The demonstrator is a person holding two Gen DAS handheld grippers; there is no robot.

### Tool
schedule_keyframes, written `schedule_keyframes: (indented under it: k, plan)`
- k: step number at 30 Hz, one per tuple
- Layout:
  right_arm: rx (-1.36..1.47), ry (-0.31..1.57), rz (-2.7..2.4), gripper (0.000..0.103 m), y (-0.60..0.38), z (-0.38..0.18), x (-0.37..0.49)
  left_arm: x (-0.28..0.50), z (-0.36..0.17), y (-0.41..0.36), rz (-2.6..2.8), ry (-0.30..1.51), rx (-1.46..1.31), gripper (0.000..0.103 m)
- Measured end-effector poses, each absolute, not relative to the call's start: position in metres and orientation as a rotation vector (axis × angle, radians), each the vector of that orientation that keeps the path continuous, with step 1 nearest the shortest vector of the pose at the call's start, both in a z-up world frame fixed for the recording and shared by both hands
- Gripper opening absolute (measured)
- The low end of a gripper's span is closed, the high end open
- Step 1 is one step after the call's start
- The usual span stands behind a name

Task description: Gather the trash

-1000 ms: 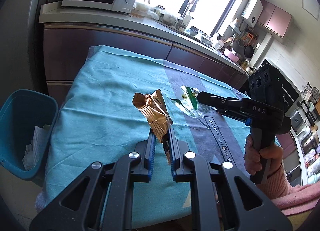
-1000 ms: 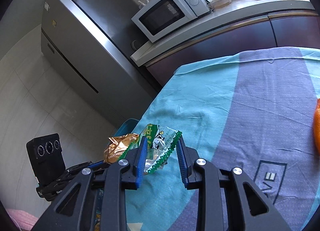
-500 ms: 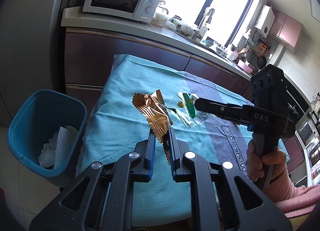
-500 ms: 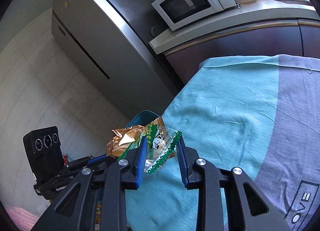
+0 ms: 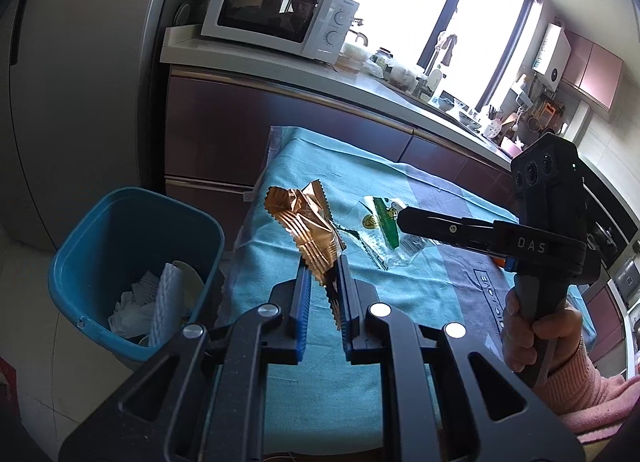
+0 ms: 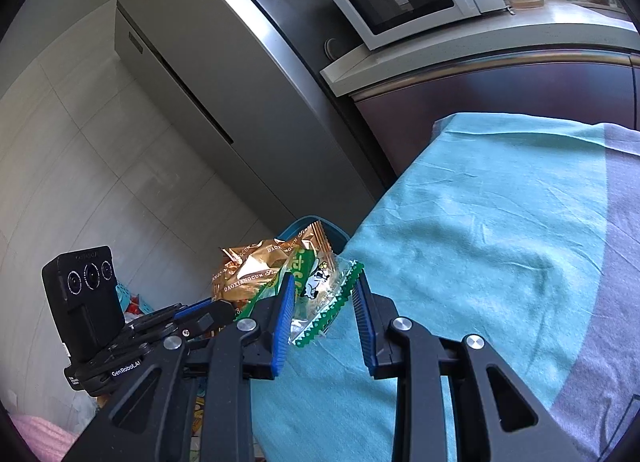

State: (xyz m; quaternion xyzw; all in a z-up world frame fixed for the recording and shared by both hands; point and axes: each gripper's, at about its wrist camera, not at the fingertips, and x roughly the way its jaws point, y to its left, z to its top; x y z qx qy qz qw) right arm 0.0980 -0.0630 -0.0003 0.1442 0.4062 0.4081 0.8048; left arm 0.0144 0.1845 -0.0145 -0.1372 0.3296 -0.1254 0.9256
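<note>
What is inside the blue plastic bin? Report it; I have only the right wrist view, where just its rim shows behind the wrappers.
Observer: The blue plastic bin holds crumpled white paper, with room left above it.
Operator: Give me the bin's place against the left gripper's load.
Observer: In the left wrist view the left gripper clamps the gold foil wrapper above the edge of the teal cloth; the bin's mouth lies to its left, down on the floor, not under it.
Operator: Check the right gripper's grip from that side.
Observer: The right gripper pinches the green-and-clear plastic wrapper at its fingertips, apparently clear of the cloth.
</note>
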Motion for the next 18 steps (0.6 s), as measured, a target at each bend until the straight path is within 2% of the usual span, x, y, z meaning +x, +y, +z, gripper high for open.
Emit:
schedule_keyframes:
  k: [18]
  plan:
    - [0.252,0.918,0.935,0.028,-0.008,-0.007,0.112,0.019,-0.022,0.223,-0.128,0.682,-0.294,0.013]
